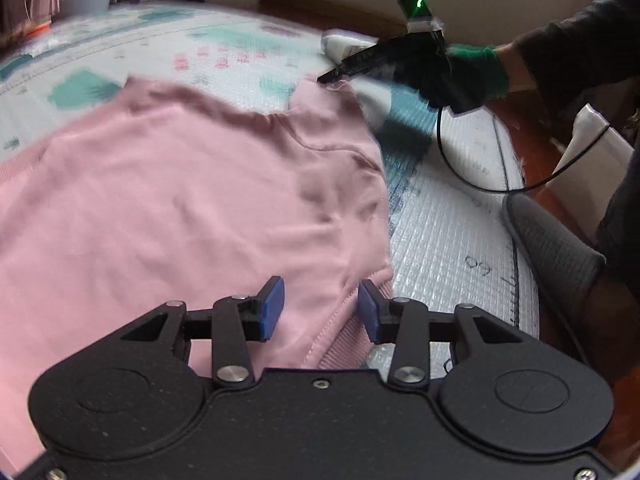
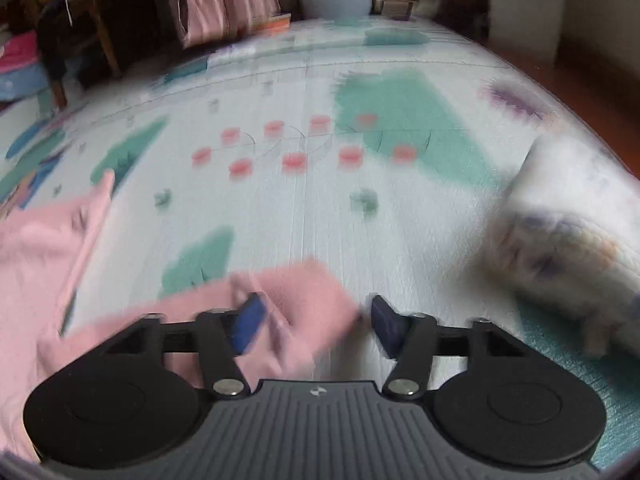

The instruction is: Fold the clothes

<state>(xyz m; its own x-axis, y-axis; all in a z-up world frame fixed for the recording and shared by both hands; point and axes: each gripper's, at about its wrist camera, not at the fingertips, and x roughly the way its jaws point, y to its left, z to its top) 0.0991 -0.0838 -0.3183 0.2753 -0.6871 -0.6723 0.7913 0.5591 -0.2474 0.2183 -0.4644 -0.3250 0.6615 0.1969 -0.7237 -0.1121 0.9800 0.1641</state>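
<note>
A pink garment (image 1: 180, 184) lies spread flat on a patterned play mat (image 1: 452, 216). My left gripper (image 1: 323, 309) hovers over its near right corner; the blue pads (image 1: 274, 306) stand apart and the ribbed hem (image 1: 348, 344) lies loose between them. At the far right corner is my right gripper (image 1: 332, 76), held by a green-gloved hand (image 1: 476, 72). In the right wrist view that gripper (image 2: 316, 324) stands open over a blurred corner of the pink garment (image 2: 304, 300). The cloth lies between the fingers (image 2: 248, 324) without being pinched.
A white rolled bundle (image 2: 568, 240) rests on the mat (image 2: 320, 208) to the right. A black cable (image 1: 444, 148) hangs from the right gripper. A grey-clad leg (image 1: 556, 248) rests at the mat's right edge beside the wooden floor (image 1: 516, 112). Furniture and hanging cloth (image 2: 208, 0) line the far side.
</note>
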